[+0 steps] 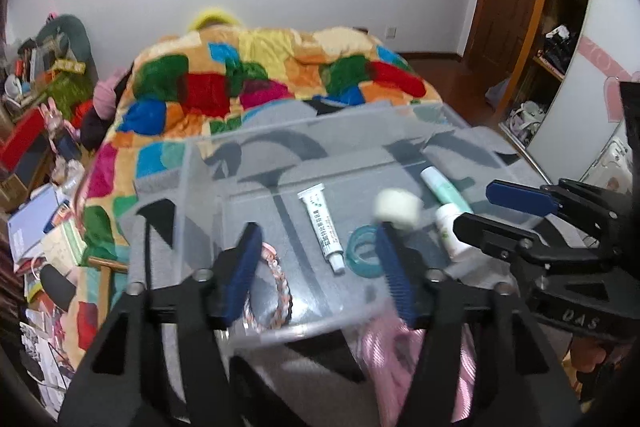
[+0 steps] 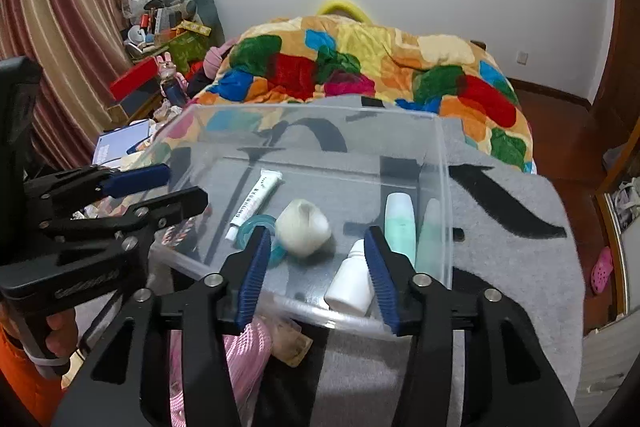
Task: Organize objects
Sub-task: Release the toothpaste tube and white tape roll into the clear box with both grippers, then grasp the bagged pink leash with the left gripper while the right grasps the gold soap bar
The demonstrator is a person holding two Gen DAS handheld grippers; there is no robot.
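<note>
- Two grippers in the left wrist view; we see the left gripper (image 1: 316, 251) spread wide with nothing between its blue pads, hovering at the near rim of the clear plastic bin (image 1: 208, 155).
- Right gripper (image 1: 500, 211) comes in at 3 o'clock, fingers parted, empty.
- In the bin: white ointment tube (image 1: 322, 227) at centre, teal ring (image 1: 362, 251) just at its 3 o'clock, cream ball (image 1: 396, 207) blurred above the ring, and we cannot tell if it touches the floor of the bin.
- Mint bottle (image 1: 444, 189) at 2 o'clock, white bottle (image 1: 450, 229) just below it, braided pink bracelet (image 1: 276, 291) at 8 o'clock.
- Bin sits on a grey blanket (image 1: 532, 171); pink fabric (image 1: 384, 351) outside the bin at 6 o'clock; patchwork quilt (image 1: 256, 79) at 12 o'clock.
- Right wrist view: right gripper (image 2: 316, 271) wide apart, holding nothing, over the near rim of the clear plastic bin (image 2: 446, 187).
- Left gripper (image 2: 176, 187) at 9 o'clock, fingers parted, empty.
- Cream ball (image 2: 304, 227) rests mid-bin, touching the teal ring (image 2: 256, 231) at its 9 o'clock; white ointment tube (image 2: 254, 201) at 11 o'clock.
- Mint bottle (image 2: 400, 223) along the wall at 2 o'clock, white bottle (image 2: 352, 281) lying at 5 o'clock beside our right pad.
- Pink fabric (image 2: 244, 351) outside at 7 o'clock; grey blanket (image 2: 520, 267) under the bin; patchwork quilt (image 2: 360, 63) at 12 o'clock.
</note>
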